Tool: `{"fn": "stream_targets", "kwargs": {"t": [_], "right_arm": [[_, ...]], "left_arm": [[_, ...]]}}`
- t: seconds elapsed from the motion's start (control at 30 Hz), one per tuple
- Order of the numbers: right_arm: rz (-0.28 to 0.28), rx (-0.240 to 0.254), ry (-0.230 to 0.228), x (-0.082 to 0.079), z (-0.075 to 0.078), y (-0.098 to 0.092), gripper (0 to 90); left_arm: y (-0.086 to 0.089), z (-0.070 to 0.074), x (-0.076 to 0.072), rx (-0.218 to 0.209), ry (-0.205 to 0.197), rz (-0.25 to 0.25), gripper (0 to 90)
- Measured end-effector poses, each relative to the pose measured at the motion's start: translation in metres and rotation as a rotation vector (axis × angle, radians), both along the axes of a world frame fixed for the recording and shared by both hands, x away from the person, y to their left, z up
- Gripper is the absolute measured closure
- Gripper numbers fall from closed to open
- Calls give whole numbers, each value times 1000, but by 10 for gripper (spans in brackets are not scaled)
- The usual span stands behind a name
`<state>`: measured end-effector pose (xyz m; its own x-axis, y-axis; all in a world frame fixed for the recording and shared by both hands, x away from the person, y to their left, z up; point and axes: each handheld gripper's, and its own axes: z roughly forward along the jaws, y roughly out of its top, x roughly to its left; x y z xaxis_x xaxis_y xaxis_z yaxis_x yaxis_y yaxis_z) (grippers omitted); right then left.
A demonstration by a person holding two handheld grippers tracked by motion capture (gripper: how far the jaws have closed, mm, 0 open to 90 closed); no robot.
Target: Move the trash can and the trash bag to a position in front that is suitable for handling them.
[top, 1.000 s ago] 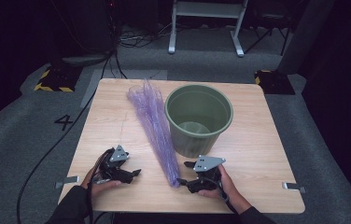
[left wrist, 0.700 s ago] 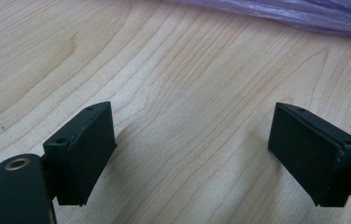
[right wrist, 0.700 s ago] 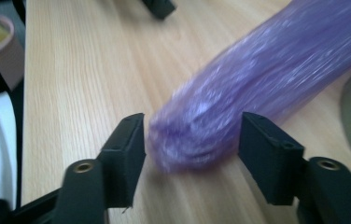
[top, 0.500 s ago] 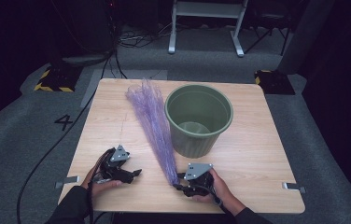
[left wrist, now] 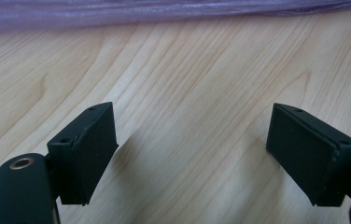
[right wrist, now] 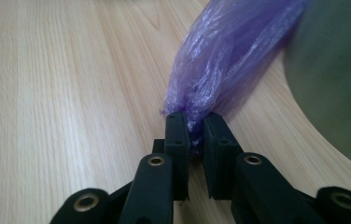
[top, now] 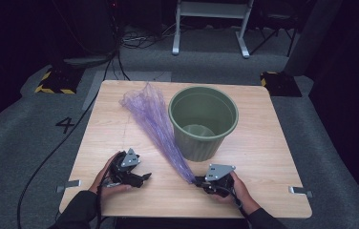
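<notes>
A crumpled purple plastic bag point(top: 156, 121) lies stretched across the wooden table point(top: 273, 148), from the far left down to the near middle. Its near tip point(right wrist: 197, 116) is pinched between the jaws of my right gripper point(top: 200, 181), which have just been closing and now press on the plastic. Close beside the bag stands a green plastic bucket point(top: 204, 121), upright and empty. My left gripper point(top: 142, 179) rests on the table to the left of the bag, jaws wide open with bare wood between them; in the left gripper view the bag point(left wrist: 164, 11) runs along the top.
The bucket's wall point(right wrist: 337, 84) rises just to the right of my right gripper. Metal brackets point(top: 299, 191) stick out at the table's near corners. A cable point(top: 48, 157) trails off to the left over grey carpet.
My right gripper slid left and down to the bag's near tip and its jaws closed on it. The left gripper stayed where it was.
</notes>
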<state>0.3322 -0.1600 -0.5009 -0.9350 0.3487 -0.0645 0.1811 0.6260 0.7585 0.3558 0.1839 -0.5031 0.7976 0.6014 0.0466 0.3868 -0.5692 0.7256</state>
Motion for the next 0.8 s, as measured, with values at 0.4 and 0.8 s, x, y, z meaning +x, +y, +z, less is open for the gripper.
{"fn": "stream_targets", "kwargs": {"t": [0.4, 0.8], "right_arm": [[-136, 53, 16, 11, 3, -55, 804], [-234, 26, -11, 23, 0, -86, 768]], "left_arm": [[-21, 18, 12, -10, -96, -35, 183], [-7, 25, 18, 76, -73, 17, 190]]}}
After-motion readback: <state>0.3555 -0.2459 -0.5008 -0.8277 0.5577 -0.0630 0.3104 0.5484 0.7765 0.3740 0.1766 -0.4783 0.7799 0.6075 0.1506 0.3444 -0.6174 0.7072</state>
